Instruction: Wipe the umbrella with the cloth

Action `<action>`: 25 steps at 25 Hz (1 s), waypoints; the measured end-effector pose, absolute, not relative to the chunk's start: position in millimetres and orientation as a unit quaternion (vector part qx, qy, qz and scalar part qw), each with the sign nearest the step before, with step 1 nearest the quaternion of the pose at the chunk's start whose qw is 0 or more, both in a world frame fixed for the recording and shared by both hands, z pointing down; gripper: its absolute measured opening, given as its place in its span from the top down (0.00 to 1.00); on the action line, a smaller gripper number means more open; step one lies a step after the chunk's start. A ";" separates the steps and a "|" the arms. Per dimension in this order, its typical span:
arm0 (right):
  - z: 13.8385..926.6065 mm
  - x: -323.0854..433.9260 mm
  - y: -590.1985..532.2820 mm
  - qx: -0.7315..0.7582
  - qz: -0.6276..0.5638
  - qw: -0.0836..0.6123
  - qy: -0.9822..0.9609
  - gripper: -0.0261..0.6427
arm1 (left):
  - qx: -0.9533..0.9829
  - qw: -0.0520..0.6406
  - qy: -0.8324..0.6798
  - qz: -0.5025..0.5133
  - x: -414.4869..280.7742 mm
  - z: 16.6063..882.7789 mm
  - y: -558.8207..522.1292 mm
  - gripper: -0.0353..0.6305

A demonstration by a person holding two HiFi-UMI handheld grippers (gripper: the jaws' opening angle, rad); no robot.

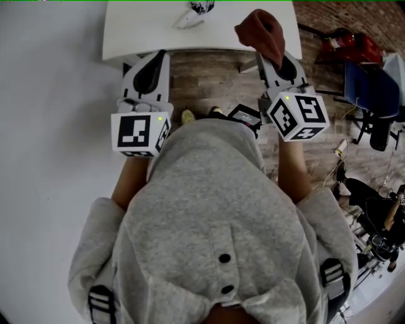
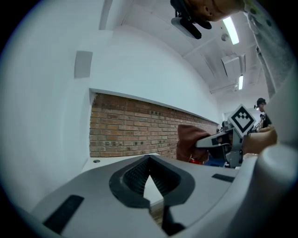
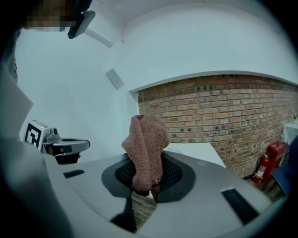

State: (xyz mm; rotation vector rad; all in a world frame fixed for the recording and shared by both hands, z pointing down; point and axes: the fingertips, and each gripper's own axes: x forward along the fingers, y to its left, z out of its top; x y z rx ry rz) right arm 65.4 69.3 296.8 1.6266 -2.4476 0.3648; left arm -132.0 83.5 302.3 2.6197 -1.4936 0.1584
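Atop the table (image 1: pixel 142 35), umbrella (image 1: pixel 195 14) cut off, right tongs (image 3: pixel 148 179) clamping cloth (image 3: pixel 146 139), left tongs (image 2: pixel 150 174) together.

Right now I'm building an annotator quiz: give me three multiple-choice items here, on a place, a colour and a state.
1. Where does the umbrella lie? A on the white table; B on the floor; C on a chair.
2. What colour is the cloth? A blue; B reddish brown; C yellow.
3. How do the left gripper's jaws stand? A wide open; B shut on the cloth; C shut, empty.
Answers: A, the head view shows it there; B, plain in the right gripper view; C, jaws together, nothing between.
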 end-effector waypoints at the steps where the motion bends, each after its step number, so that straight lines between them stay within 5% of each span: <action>1: 297.2 67.7 67.6 0.551 0.118 0.094 -0.820 0.84 | 0.866 0.062 -0.493 0.053 -130.6 302.9 81.5 0.92; 25: 296.9 82.5 69.6 0.567 0.102 0.108 -0.810 0.84 | 0.882 0.053 -0.464 0.053 -108.3 296.3 76.4 0.92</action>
